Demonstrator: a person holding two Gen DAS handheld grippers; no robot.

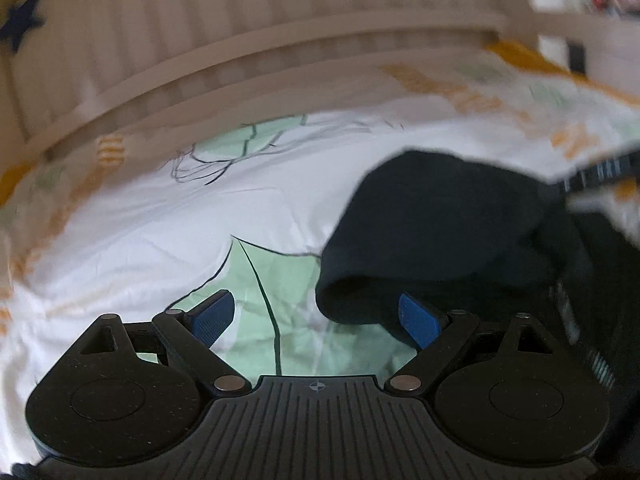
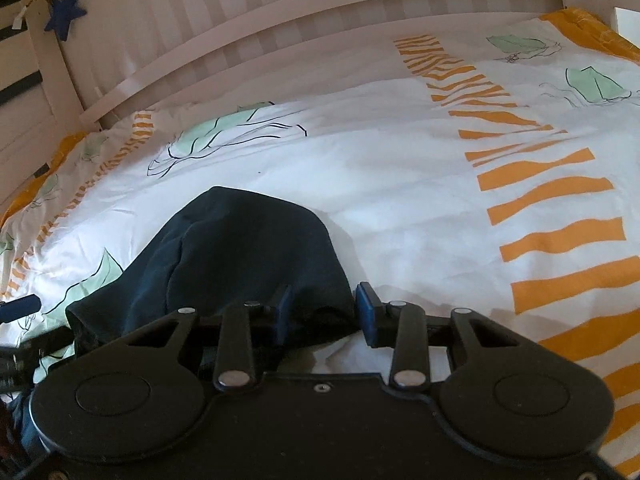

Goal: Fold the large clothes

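Lying bunched on the patterned duvet (image 2: 400, 184), the dark navy garment (image 2: 240, 248) sits between the parted fingers of the right gripper (image 2: 326, 312); left gripper (image 1: 316, 318) spread wide, empty.

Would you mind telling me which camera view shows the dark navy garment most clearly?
The right wrist view: the dark navy garment lies sharp and mostly whole on the bedspread, running between the right gripper fingers. The left wrist view is blurred and shows only a folded edge beside the open left gripper.
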